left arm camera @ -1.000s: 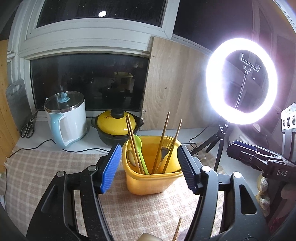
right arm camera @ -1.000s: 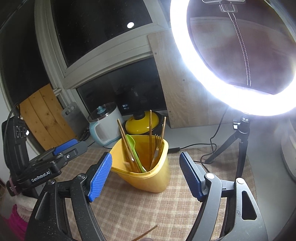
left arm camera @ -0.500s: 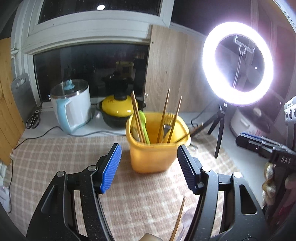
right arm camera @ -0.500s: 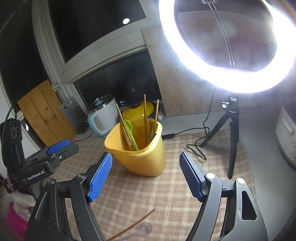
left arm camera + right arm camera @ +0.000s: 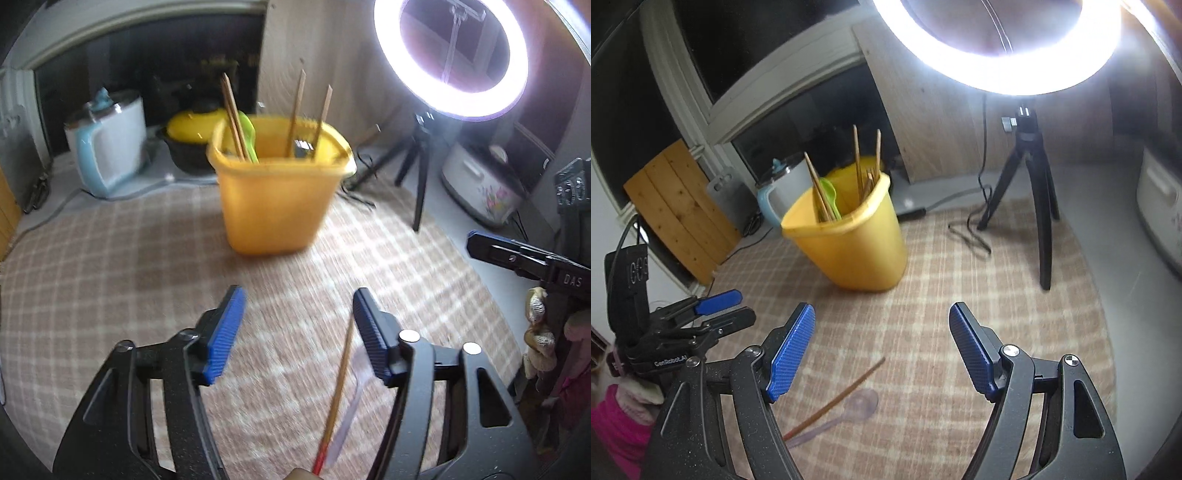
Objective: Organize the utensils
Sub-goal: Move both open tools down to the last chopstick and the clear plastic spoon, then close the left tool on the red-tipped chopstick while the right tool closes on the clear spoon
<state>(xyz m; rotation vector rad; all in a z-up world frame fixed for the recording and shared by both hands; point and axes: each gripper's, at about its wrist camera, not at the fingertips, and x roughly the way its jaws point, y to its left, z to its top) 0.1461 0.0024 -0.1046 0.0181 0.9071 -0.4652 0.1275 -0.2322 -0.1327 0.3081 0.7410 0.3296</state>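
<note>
**Two loose utensils left on the mat**

Both tongs gape wide and hold nothing. The left gripper (image 5: 297, 332) hangs over the checked beige mat (image 5: 110, 266), where a single wooden chopstick (image 5: 338, 391) and a clear plastic spoon (image 5: 351, 398) lie side by side, well apart from the yellow plastic bin (image 5: 275, 206) holding the other utensils.

Best to lower squarely over the chopstick and close across its middle, clear of the spoon.

The right gripper (image 5: 882, 350) view shows the spoon's round bowl plainly; the left view is blurred there.
</note>
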